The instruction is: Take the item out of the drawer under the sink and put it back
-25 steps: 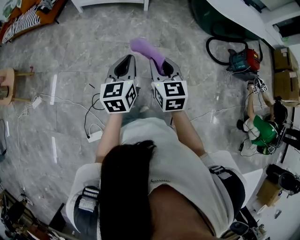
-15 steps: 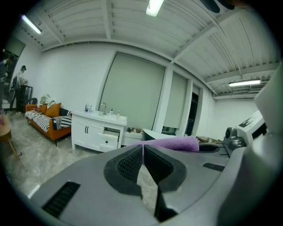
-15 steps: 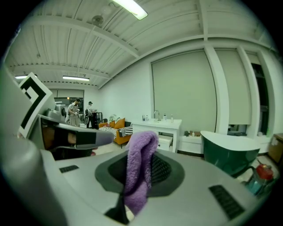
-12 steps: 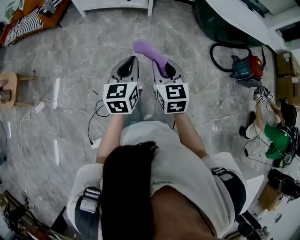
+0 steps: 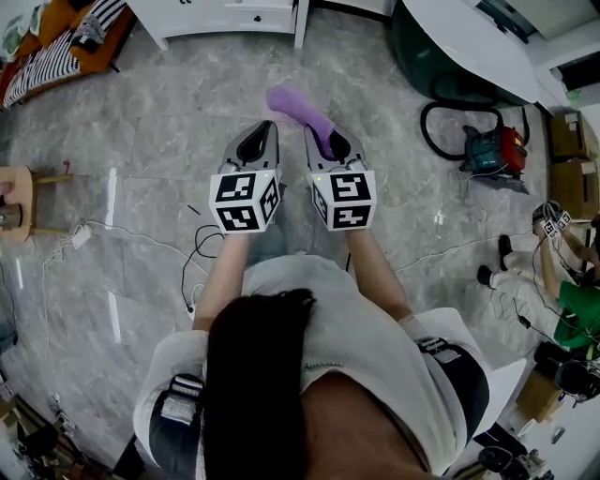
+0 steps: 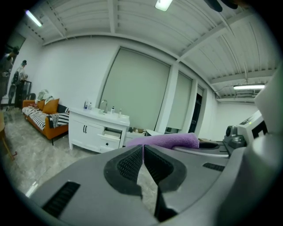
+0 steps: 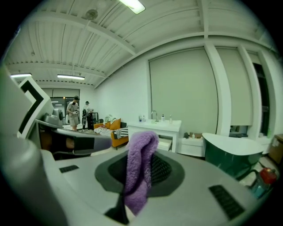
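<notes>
Left grey two-jaw gripper (image 5: 266, 126), at 11 o'clock from the person: jaws pressed together, empty. Right grey gripper (image 5: 321, 133), 1 o'clock, pinches one fuzzy purple cloth (image 5: 298, 103) above the floor. One white sink cabinet (image 5: 225, 13), 12 o'clock, well apart. Take-out looks done; returning it to the drawer (image 7: 164, 144) is left. Two grippers.

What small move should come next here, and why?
Probably carry the purple cloth forward to the white sink cabinet. The right tool is shut on the cloth, the left tool is shut and empty, the cabinet stands well ahead across the floor, and one drawer looks pulled out, ready to take it.
</notes>
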{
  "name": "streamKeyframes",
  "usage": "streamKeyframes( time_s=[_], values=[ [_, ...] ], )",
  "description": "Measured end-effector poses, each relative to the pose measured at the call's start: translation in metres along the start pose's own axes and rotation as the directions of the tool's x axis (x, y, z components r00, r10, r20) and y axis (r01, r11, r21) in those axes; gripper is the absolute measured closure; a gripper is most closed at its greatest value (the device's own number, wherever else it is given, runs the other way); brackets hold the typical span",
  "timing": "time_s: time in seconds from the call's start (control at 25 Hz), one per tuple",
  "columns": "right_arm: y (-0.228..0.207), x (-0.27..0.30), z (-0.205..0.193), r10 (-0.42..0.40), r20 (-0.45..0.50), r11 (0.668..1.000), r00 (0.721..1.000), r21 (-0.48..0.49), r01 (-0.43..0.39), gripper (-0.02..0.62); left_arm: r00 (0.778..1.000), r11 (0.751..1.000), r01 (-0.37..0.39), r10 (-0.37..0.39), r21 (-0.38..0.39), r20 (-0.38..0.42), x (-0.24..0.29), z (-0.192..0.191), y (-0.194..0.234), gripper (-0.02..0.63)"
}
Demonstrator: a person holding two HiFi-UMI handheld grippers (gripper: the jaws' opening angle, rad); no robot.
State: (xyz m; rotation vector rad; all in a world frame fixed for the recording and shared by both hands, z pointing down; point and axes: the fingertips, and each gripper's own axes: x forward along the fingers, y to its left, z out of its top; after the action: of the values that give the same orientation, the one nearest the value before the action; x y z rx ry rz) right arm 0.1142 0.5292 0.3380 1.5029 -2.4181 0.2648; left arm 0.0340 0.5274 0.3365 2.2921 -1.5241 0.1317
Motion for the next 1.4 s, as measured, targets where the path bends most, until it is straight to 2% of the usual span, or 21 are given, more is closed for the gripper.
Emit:
streamKeyframes(
  time_s=[0.2, 0.4, 0.52, 0.72, 0.88, 1.08, 1.4],
  values=[
    [-0.001, 0.039, 0.014, -0.015, -0.012, 1.0, 1.0, -0.002, 0.015, 0.52, 1.0, 1.0, -0.002, 0.002, 0.014, -0.021, 0.027, 0.018, 0.03, 0.591],
    [0.002, 0.074, 0.027, -0.023, -0.024, 1.0, 0.999, 0.011, 0.023, 0.52, 1.0, 1.0, 0.023, -0.023, -0.01, -0.019, 0.05, 0.036, 0.055, 0.592],
    [0.004, 0.093, 0.036, -0.042, -0.024, 0.999, 0.999, 0.004, 0.042, 0.52, 0.999, 0.999, 0.037, -0.037, 0.002, -0.03, 0.062, 0.044, 0.071, 0.592],
    [0.01, 0.124, 0.044, -0.025, -0.031, 1.0, 0.999, 0.017, 0.025, 0.52, 0.998, 0.998, 0.053, -0.053, 0.015, -0.033, 0.082, 0.056, 0.095, 0.592],
    [0.006, 0.137, 0.052, -0.057, -0.032, 0.998, 0.998, -0.016, 0.056, 0.52, 0.997, 0.998, 0.066, -0.066, 0.007, -0.029, 0.096, 0.065, 0.108, 0.591],
    [-0.001, 0.147, 0.062, -0.063, -0.021, 0.998, 0.998, 0.002, 0.064, 0.52, 0.997, 0.997, 0.079, -0.078, 0.014, -0.027, 0.105, 0.073, 0.114, 0.592],
    [-0.012, 0.155, 0.066, -0.121, -0.006, 0.993, 0.993, 0.004, 0.121, 0.52, 0.996, 0.997, 0.077, -0.076, 0.025, -0.035, 0.114, 0.074, 0.123, 0.592]
  ],
)
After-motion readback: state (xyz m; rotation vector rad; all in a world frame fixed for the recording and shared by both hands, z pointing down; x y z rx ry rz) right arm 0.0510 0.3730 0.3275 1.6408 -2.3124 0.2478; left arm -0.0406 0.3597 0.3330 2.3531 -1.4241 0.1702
